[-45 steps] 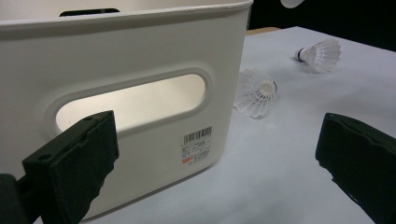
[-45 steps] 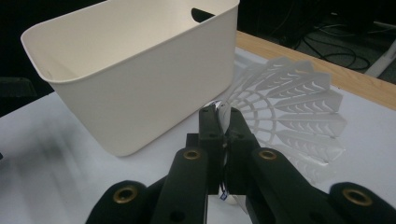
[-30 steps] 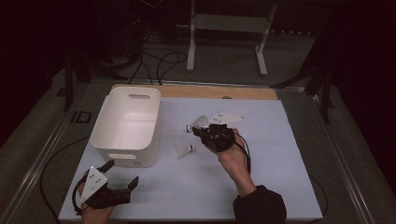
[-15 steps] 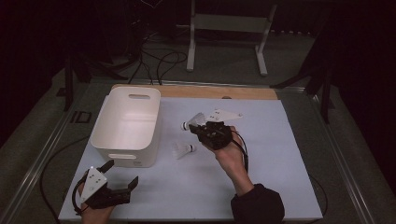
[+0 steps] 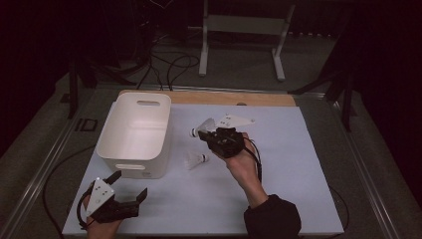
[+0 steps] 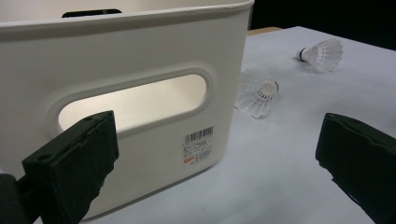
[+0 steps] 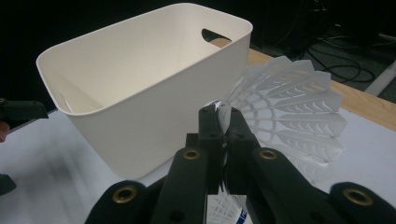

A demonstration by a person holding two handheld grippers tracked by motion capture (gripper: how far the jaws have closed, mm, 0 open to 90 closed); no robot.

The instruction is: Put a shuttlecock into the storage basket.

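My right gripper (image 5: pixel 210 135) hangs above the table just right of the white bin (image 5: pixel 133 149), shut on a white shuttlecock (image 5: pixel 201 128). In the right gripper view the black jaws (image 7: pixel 223 115) pinch the edge of that shuttlecock's feather skirt (image 7: pixel 289 107), with the bin's open top (image 7: pixel 116 60) behind. A second shuttlecock (image 5: pixel 196 160) lies on its side on the table beside the bin; the left gripper view shows it too (image 6: pixel 257 92). My left gripper (image 5: pixel 130 183) rests at the table's near left corner, open and empty, facing the bin's handle slot (image 6: pixel 140 100).
The bin (image 6: pixel 140 46) has nothing visible inside. A pale blue mat (image 5: pixel 298 174) covers the table, with a wooden strip (image 5: pixel 224 98) along its far edge. Cables and a metal stand (image 5: pixel 241 25) are on the floor beyond. The mat's right half is bare.
The right hand has drifted slightly left toward the bin, still holding the shuttlecock. The left gripper and the lying shuttlecock have not moved.
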